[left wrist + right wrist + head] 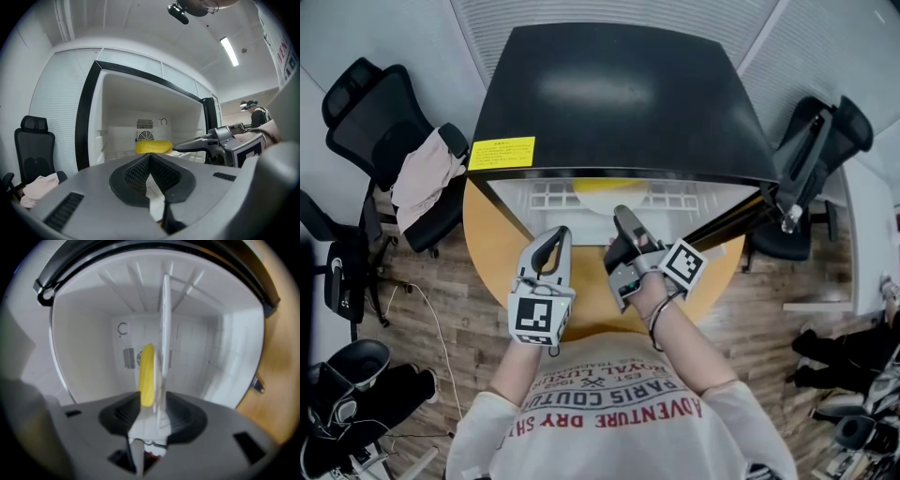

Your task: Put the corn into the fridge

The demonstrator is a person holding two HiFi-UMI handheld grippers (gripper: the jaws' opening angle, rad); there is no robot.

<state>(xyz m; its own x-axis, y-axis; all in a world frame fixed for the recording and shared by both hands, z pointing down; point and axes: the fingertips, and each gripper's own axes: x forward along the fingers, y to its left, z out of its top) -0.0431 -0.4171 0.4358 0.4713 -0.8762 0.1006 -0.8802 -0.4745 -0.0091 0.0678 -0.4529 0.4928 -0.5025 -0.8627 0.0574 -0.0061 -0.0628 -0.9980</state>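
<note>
- Right tongs [622,216] gape level at the fridge [619,84] mouth, gripping nothing; the corn [153,147] lies on the shelf [546,195] just ahead, apparently delivered.
- Left tongs [562,234] are clenched empty and held back, probably to stay clear.

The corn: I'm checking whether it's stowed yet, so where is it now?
In the left gripper view the corn lies inside the open fridge, mid-frame, just in front of its rear fan grille.

Overhead head view; gripper views into fridge [124,101]
</note>
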